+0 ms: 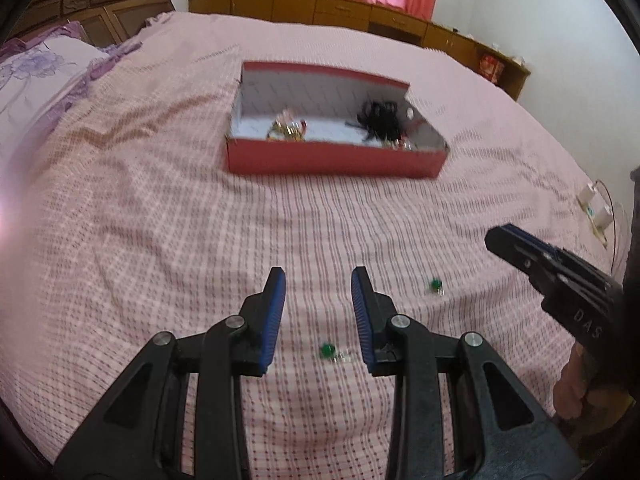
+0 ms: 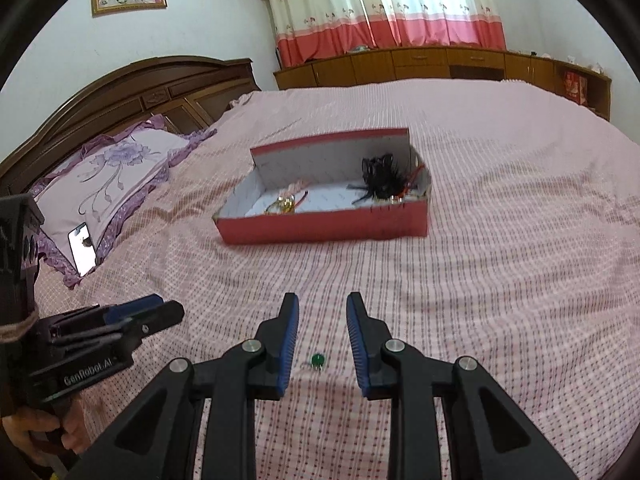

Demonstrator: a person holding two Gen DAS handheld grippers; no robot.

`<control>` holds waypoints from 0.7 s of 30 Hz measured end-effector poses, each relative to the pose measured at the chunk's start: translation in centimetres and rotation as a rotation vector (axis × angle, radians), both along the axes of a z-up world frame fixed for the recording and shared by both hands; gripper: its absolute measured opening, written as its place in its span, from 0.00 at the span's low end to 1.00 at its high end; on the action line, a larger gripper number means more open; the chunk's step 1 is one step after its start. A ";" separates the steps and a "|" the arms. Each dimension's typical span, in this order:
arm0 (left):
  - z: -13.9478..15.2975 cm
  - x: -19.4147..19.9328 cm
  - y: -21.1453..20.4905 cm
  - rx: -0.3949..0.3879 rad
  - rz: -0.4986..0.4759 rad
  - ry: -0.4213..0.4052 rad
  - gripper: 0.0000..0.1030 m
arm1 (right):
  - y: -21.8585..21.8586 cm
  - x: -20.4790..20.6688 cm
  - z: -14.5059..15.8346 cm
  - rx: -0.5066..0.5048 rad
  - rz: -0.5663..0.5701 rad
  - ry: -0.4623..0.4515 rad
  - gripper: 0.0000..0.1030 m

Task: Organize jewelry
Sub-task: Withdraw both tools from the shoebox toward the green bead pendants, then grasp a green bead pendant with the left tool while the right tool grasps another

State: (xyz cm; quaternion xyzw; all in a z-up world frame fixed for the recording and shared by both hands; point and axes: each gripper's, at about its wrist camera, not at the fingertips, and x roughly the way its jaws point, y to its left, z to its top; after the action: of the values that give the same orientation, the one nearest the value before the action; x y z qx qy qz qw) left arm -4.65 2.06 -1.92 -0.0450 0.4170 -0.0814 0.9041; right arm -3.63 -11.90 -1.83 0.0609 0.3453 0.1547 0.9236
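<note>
Green earrings: two on the bedspread, none boxed yet. My left tool (image 1: 319, 312) has its pads apart with nothing between them, and one green earring (image 1: 327, 350) lies on the cloth just below the gap. The second green earring (image 1: 435, 284) sits near it, toward the right tool (image 1: 496, 240), whose jaw state I can't read from the left wrist view. From the right wrist view, the right tool (image 2: 322, 328) is also apart and empty, that same second earring lined up under its gap. Both tools hover above the bed (image 1: 160, 200), not touching it.

Further out: the red box (image 1: 336, 162), open, well apart from both earrings, already holding gold pieces (image 1: 288, 130) and a black tangle (image 1: 378, 120).

Step, as I judge it: approach for pickup, one earring per tool. Next move calls for dropping the pads to the cloth astride each stud and pinching without snagging the weave, then carrying to the box.
</note>
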 end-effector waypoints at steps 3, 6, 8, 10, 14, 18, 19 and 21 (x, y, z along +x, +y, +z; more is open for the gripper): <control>-1.3 -0.1 -0.2 -0.014 -0.018 0.057 0.24 | -0.1 -0.3 -0.6 0.004 -0.002 0.014 0.26; -2.4 -0.1 -0.2 -0.039 -0.022 0.105 0.24 | -0.4 -0.1 -1.0 0.011 -0.008 0.027 0.26; -2.8 -0.2 -0.2 -0.042 -0.024 0.122 0.24 | -0.7 0.0 -1.2 0.021 -0.014 0.032 0.26; -3.2 -0.3 -0.4 -0.039 -0.029 0.137 0.23 | -1.0 0.1 -1.3 0.028 -0.018 0.038 0.26; -4.0 -0.4 -0.6 -0.041 -0.033 0.160 0.23 | -1.2 0.3 -1.8 0.037 -0.021 0.058 0.26; -4.6 -0.4 -1.0 -0.023 -0.045 0.167 0.20 | -1.3 0.4 -2.2 0.043 -0.022 0.072 0.27; -4.8 -0.4 -1.2 -0.016 -0.048 0.168 0.19 | -1.3 0.4 -2.3 0.044 -0.022 0.075 0.27; -5.0 -0.4 -1.3 -0.009 -0.049 0.169 0.12 | -1.3 0.5 -2.5 0.047 -0.022 0.082 0.27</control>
State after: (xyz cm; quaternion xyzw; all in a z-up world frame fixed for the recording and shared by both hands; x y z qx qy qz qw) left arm -5.02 0.78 -6.91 -0.0454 0.4926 -0.1012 0.8632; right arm -3.14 -13.22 -4.35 0.0926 0.3784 0.1498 0.9087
